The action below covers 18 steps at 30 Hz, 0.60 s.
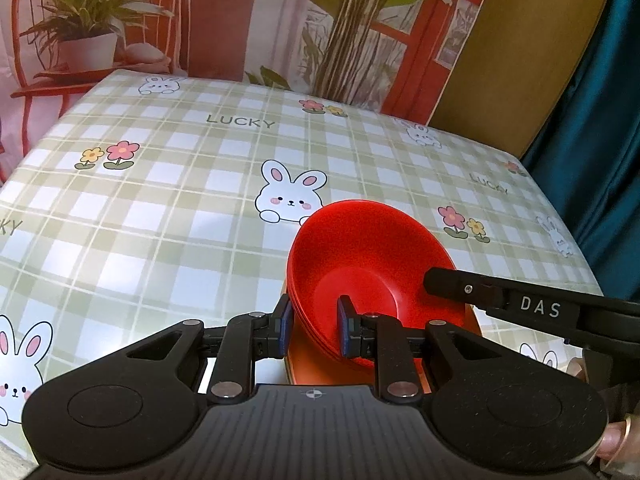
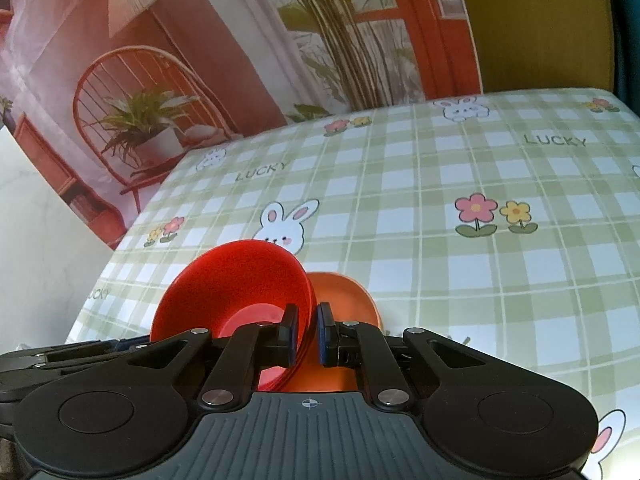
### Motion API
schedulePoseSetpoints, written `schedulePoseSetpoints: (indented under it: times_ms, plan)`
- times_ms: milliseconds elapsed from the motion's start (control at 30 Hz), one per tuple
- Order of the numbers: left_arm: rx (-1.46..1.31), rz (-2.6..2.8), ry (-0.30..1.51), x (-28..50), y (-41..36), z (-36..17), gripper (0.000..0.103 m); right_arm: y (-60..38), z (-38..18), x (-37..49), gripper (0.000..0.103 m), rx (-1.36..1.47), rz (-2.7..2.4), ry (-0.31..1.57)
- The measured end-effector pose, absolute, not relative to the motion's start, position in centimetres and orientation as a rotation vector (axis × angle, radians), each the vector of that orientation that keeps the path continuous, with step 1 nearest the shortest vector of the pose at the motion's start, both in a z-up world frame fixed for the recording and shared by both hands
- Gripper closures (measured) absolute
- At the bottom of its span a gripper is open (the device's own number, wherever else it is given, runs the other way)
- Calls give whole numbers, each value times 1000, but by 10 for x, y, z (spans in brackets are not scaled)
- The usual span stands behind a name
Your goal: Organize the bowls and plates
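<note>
Right gripper [image 2: 307, 334] clamped on the rim of tilted red bowls [image 2: 228, 284] at lower centre. Orange plate [image 2: 344, 300] just behind, on the checked tablecloth [image 2: 440, 280].

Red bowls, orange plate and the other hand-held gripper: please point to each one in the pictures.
red bowls [image 1: 360, 256]: left wrist view, inner wall of the top bowl.
orange plate [image 2: 344, 296]: right wrist view, bare inner surface.
right hand-held gripper [image 1: 440, 280]: left wrist view, black fingertip end.
</note>
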<state>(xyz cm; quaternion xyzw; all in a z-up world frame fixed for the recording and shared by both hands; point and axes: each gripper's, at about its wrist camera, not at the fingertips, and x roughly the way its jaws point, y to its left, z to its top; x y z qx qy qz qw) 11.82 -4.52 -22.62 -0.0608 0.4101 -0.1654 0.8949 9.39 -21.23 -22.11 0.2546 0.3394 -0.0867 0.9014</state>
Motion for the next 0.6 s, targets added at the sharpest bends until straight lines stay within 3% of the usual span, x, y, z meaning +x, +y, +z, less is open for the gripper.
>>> schedulePoseSetpoints:
  times_ms: [500, 600]
  plan:
    - [-113, -306, 833, 113, -46, -226, 80, -207, -216, 93, 92, 490, -179, 698]
    - [-107, -297, 820, 111, -46, -222, 80, -206, -212, 91, 84, 472, -191, 685]
